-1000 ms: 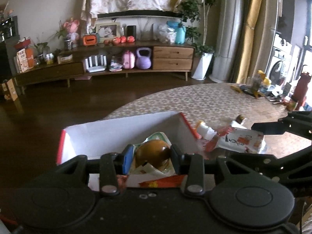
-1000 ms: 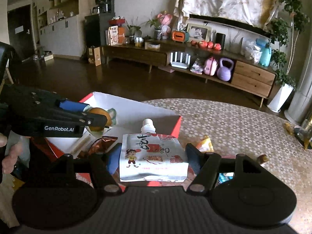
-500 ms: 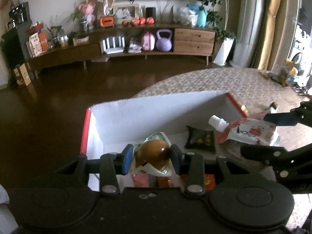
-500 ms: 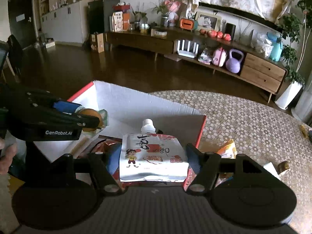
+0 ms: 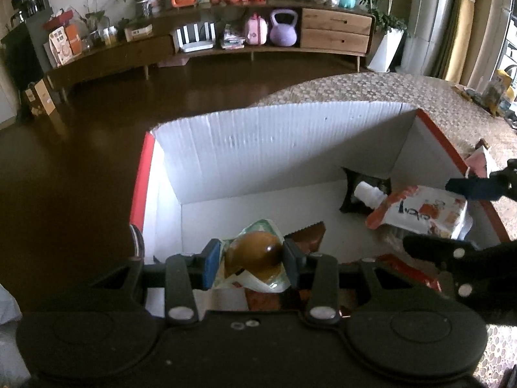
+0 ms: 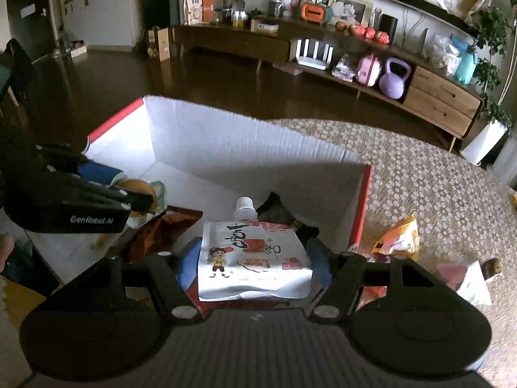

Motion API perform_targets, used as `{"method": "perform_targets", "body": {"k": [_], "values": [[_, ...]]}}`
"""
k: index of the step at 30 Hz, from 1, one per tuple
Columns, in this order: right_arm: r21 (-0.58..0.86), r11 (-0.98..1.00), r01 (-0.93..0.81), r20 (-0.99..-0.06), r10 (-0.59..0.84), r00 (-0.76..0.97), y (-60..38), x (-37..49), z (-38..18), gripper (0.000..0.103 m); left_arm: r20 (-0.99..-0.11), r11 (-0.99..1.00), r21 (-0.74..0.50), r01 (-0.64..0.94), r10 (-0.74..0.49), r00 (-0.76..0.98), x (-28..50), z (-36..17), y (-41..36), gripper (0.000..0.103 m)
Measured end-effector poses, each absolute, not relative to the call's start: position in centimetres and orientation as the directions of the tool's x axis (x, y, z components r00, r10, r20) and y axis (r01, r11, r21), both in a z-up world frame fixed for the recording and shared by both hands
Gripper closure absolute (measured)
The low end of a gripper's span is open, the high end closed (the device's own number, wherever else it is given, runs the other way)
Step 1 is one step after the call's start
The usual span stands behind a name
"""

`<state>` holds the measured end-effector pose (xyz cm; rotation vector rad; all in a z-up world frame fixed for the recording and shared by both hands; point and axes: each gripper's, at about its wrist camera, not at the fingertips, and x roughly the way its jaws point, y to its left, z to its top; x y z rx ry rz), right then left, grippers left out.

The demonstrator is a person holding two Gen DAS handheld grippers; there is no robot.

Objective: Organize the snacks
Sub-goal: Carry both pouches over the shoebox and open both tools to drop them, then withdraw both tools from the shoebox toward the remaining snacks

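The white spouted drink pouch with red print and a cartoon figure (image 6: 255, 258) hangs over the right end of the open white corrugated cardboard box with red outer walls (image 5: 284, 142), pinched flat across its width by the right gripper (image 6: 255, 260), its capped spout pointing toward the far wall. At the left end, the left gripper (image 5: 250, 260) pinches a round brown snack in a clear wrapper edged in green (image 5: 253, 253), likewise held above the box floor. Beneath them lie a crinkled brown packet (image 6: 161, 229) and a dark square packet (image 5: 352, 190) near the far right corner. Judging from this, the step in hand is dropping both items in: each should go lower first, onto bare white floor rather than on the packets, the pouch laid flat with its spout clear of the wall. The grippers sit near each other, so spreading one at a time would avoid a knock. Outside the box, on the woven patterned tabletop (image 6: 436, 181), an orange-yellow wrapper (image 6: 399, 236) and other small snacks wait just beside the red wall.
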<state>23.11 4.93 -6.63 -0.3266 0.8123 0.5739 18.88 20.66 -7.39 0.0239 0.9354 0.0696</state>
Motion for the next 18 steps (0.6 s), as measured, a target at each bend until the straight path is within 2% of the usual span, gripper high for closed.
{"method": "perform_targets", "body": {"k": [8,12,14,18], "values": [[-0.038,0.819,-0.572,-0.779,0.334,0.531,4.6,23.4,-6.8,0.033,-0.810,0.997,0.062,-0.055,0.082,0.581,18.8,-7.4,20.8,0.059],[-0.042,0.817,-0.576,-0.777,0.335,0.532,4.5,22.9,-6.6,0.026,-0.809,0.996,0.066,-0.064,0.091,0.580,18.7,-7.2,20.6,0.057],[-0.039,0.813,-0.581,-0.776,0.342,0.530,4.4,22.5,-6.4,0.020,-0.802,0.995,0.070,-0.075,0.101,0.589,18.3,-6.9,20.5,0.044],[-0.045,0.811,-0.583,-0.766,0.347,0.541,4.3,21.6,-5.8,0.019,-0.780,0.995,0.066,-0.072,0.096,0.619,17.9,-6.0,20.3,0.032]]}}
